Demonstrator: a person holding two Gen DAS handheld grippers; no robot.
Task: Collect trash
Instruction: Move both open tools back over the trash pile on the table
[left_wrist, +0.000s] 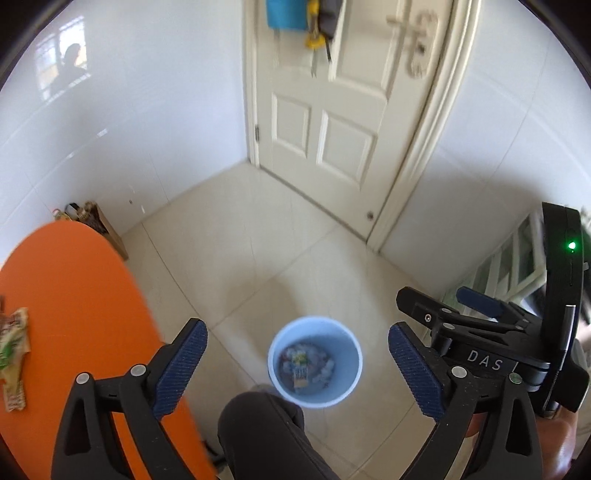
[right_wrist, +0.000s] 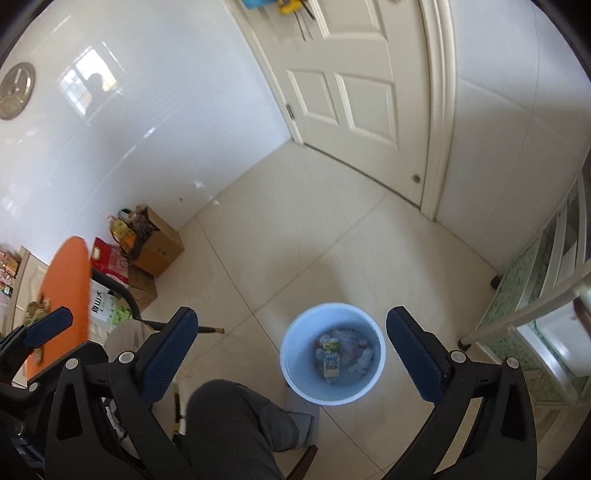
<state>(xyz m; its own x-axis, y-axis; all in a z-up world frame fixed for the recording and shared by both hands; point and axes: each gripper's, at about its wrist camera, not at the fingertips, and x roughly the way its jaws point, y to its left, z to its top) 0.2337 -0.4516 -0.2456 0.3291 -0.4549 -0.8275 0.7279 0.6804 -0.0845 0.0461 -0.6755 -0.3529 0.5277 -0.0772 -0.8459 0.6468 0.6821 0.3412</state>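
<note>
A light blue trash bin (left_wrist: 347, 391) stands on the tiled floor below both grippers, and also shows in the right wrist view (right_wrist: 295, 373). It holds crumpled tissues and small cartons (right_wrist: 331, 363). My left gripper (left_wrist: 297, 369) is open and empty, high above the bin. My right gripper (right_wrist: 291, 358) is open and empty, also above the bin; it shows in the left wrist view (left_wrist: 443, 314) at the right. A crumpled wrapper (left_wrist: 13, 354) lies on the orange table (left_wrist: 74, 295) at the left.
A person's dark-trousered knee (left_wrist: 266, 435) is just in front of the bin. A cream door (left_wrist: 332, 92) closes the far corner. Cardboard boxes and bags (right_wrist: 147, 247) sit by the white wall. A white-framed piece of furniture (right_wrist: 546, 295) stands at the right.
</note>
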